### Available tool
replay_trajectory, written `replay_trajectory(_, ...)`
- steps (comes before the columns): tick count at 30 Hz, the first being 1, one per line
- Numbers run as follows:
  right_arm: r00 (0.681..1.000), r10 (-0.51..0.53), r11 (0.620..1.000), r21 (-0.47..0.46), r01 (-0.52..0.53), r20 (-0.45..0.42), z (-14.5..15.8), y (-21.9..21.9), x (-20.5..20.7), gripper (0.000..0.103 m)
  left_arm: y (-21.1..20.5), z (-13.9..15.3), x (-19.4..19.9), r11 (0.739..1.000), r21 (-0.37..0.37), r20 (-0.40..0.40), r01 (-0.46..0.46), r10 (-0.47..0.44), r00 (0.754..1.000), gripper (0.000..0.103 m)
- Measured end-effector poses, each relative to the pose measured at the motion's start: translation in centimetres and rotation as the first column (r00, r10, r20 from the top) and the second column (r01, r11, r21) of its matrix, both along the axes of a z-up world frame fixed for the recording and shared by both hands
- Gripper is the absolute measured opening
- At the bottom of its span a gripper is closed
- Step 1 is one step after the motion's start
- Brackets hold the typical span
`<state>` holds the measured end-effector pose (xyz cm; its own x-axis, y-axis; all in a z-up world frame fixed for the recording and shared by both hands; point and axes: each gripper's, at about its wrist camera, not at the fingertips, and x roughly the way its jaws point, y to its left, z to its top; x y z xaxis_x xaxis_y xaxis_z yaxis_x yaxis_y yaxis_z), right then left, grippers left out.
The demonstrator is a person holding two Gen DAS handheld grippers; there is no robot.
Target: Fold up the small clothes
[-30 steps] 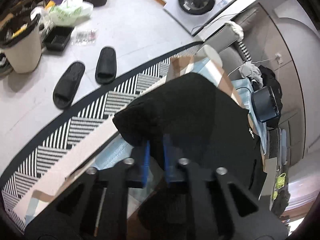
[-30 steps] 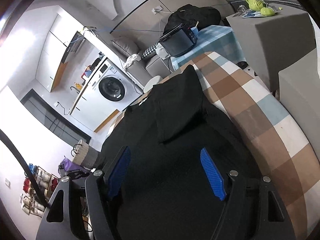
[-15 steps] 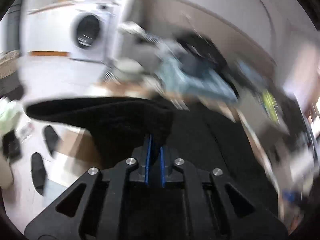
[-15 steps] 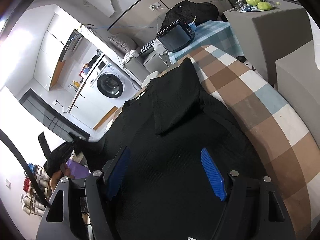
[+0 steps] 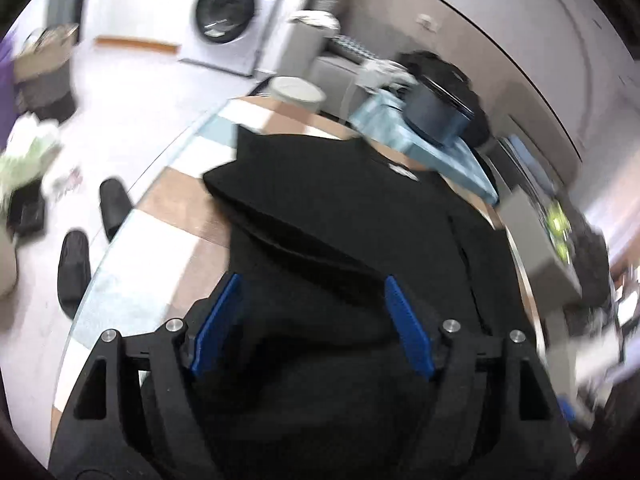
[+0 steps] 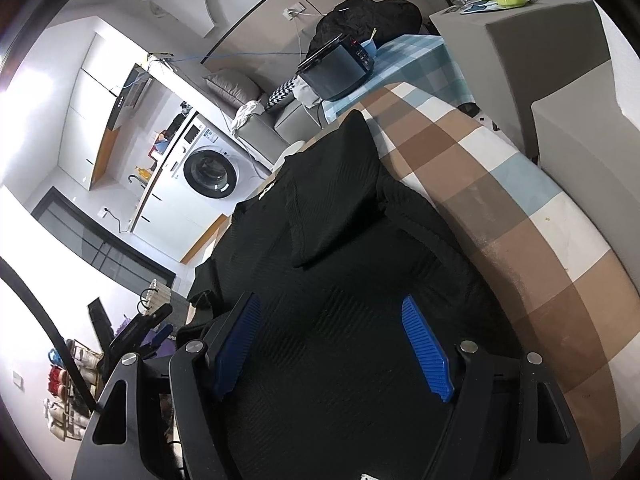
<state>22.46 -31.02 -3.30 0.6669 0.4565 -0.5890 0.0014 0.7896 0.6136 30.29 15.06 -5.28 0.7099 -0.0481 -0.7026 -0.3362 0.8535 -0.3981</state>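
A black knitted top (image 5: 340,208) lies on a round table covered with a brown, white and blue checked cloth (image 5: 176,204). A flap of it is folded over its middle (image 6: 332,208). My left gripper (image 5: 312,284) hovers over the near part of the top; its jaws are opening, and its blue pads (image 5: 216,324) stand apart without pressing the fabric. The right gripper (image 6: 332,304) is open above the same top, with nothing pinched. At the lower left of the right wrist view, the left gripper (image 6: 148,320) shows at the table's edge.
Two black slippers (image 5: 114,204) lie on the floor left of the table. A washing machine (image 5: 226,12) stands at the back. A dark appliance (image 6: 340,64) sits on a blue checked cloth beyond the table. Grey blocks (image 6: 540,52) stand to the right.
The left gripper was shut on a fold of the black top, carried it across and has let it go; its jaws now stand wide. The right gripper kept still and open.
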Motion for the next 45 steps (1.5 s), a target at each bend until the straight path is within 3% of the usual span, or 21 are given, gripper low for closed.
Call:
replay_trajectory(6,1.0,0.0,1.0,0.003,0.0,-0.005,0.1,0.1,-0.2,0.075,3.9,-2.7,5.0,0.991,-0.092,-0.076,-0.093,0.086,0.993,0.07)
replay_trajectory(9,1.0,0.003,1.0,0.003,-0.003,-0.018,-0.2,0.2,-0.2,0.075,4.5,-5.1,6.8,0.974,-0.194,-0.155,-0.117,0.088,0.984,0.054)
replay_trajectory(10,1.0,0.003,1.0,0.002,-0.003,-0.022,-0.3,0.2,-0.2,0.075,4.5,-5.2,6.8,0.97,-0.208,-0.142,-0.123,0.094,0.985,0.054)
replay_trajectory(14,0.999,-0.001,1.0,-0.002,0.001,-0.034,-0.7,0.0,0.0,0.075,4.3,-5.4,6.9,0.967,-0.24,-0.121,-0.089,0.061,0.991,0.038)
replay_trajectory(17,0.999,-0.007,1.0,0.005,0.007,-0.04,-1.1,-0.1,0.1,0.075,4.4,-5.9,7.4,0.967,-0.236,-0.141,-0.1,0.068,0.988,0.031)
replay_trajectory(20,0.999,-0.003,1.0,0.011,0.003,-0.042,-1.2,-0.1,0.0,0.075,4.1,-6.3,8.3,0.972,-0.201,-0.151,-0.122,0.092,0.984,0.004)
replay_trajectory(25,0.999,-0.009,1.0,0.002,0.009,-0.048,-1.1,-0.2,-0.3,0.075,2.1,-4.4,9.8,0.988,-0.115,-0.081,-0.099,0.09,0.993,0.004)
replay_trajectory(29,0.999,-0.017,1.0,-0.013,0.016,-0.047,-0.9,-0.3,-0.3,0.075,-2.9,-0.5,11.6,0.996,-0.056,0.043,0.066,-0.063,0.997,0.006)
replay_trajectory(31,0.999,-0.021,1.0,-0.02,0.02,-0.044,-0.7,-0.3,-0.4,0.075,-4.9,0.6,12.1,0.99,-0.047,0.05,0.135,-0.133,0.99,0.033)
replay_trajectory(32,0.999,-0.022,1.0,-0.023,0.021,-0.043,-0.6,-0.3,-0.5,0.075,-6.0,1.0,12.2,0.985,-0.033,0.049,0.17,-0.168,0.985,0.059)
replay_trajectory(33,0.999,-0.023,0.999,-0.025,0.022,-0.041,-0.6,-0.3,-0.6,0.075,-6.8,1.5,12.0,0.983,-0.008,0.058,0.185,-0.184,0.981,0.069)
replay_trajectory(37,0.999,-0.027,0.999,-0.032,0.026,-0.034,-0.4,-0.4,-0.9,0.075,-7.9,2.9,9.6,0.976,0.073,0.099,0.207,-0.214,0.972,0.07)
replay_trajectory(45,1.0,0.003,0.999,-0.049,-0.004,-0.012,0.0,-0.1,-1.2,0.075,-3.9,3.6,-0.9,0.989,0.075,0.097,0.125,-0.132,0.986,0.072)
